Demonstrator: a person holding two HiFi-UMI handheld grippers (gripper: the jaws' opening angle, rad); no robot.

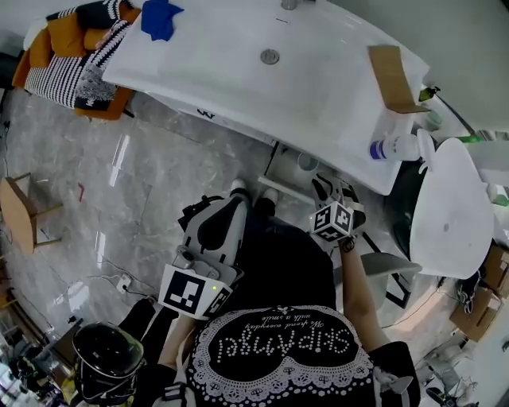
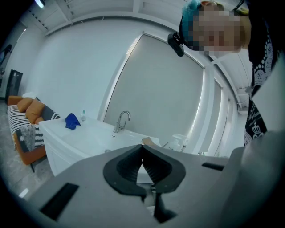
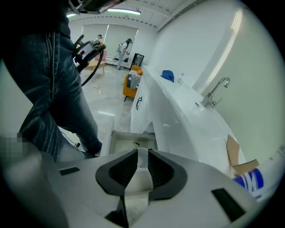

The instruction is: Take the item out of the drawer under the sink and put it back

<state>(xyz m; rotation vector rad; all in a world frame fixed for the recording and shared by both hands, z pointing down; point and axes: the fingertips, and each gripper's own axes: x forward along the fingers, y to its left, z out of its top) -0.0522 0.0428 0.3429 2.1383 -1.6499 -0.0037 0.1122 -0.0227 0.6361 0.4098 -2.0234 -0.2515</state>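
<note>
A long white sink counter [image 1: 238,71] runs across the head view from 11 to 2 o'clock, with an orange sofa [image 1: 64,63] carrying striped cushions at 10 o'clock. In the right gripper view an open drawer [image 3: 127,139] sits under the counter's edge, at 12 o'clock just past the jaw tips. The right gripper [image 3: 142,153], at 3 o'clock in the head view, is pinched on a thin white item [image 3: 139,178], which stands upright between its pads, above the drawer and not in it. The left gripper [image 2: 142,148], at 7 o'clock in the head view, has its jaws pressed together with nothing between them. On the counter, a bottle with a blue label [image 1: 394,148] lies at 2 o'clock, a cardboard piece [image 1: 391,75] at 1 o'clock and a blue cloth [image 1: 159,17] at 11 o'clock.
</note>
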